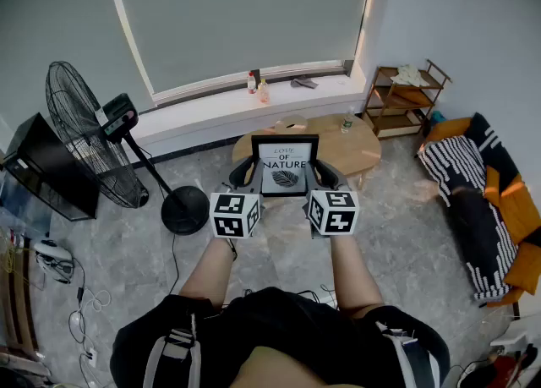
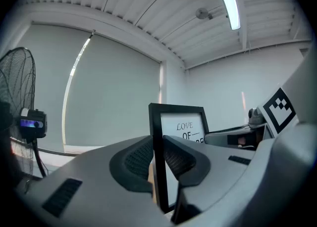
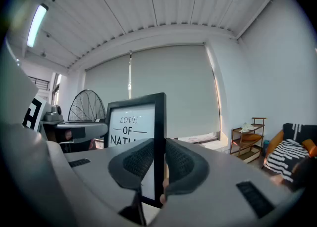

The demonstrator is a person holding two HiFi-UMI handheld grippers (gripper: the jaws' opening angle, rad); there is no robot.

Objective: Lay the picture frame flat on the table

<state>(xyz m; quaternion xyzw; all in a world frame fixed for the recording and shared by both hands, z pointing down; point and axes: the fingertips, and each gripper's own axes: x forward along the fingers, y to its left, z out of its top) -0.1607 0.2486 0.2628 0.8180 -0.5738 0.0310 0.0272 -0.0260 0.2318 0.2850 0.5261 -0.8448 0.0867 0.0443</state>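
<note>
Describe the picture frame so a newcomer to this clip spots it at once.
Below the big window blind stands an oval wooden table. By its near edge, a black picture frame is held upright, left gripper and right gripper clamped on its sides. Only it shows a white print, LOVE OF NATURE over a leaf.

Bare bench [image 1: 362,155] right of the fingers [image 1: 326,175], open for a pass. Bottle [image 1: 347,121] at far right edge, small item [image 1: 295,126] just behind the frame [image 1: 286,165]. Fan [image 1: 84,137] stands well left, off the bench.
</note>
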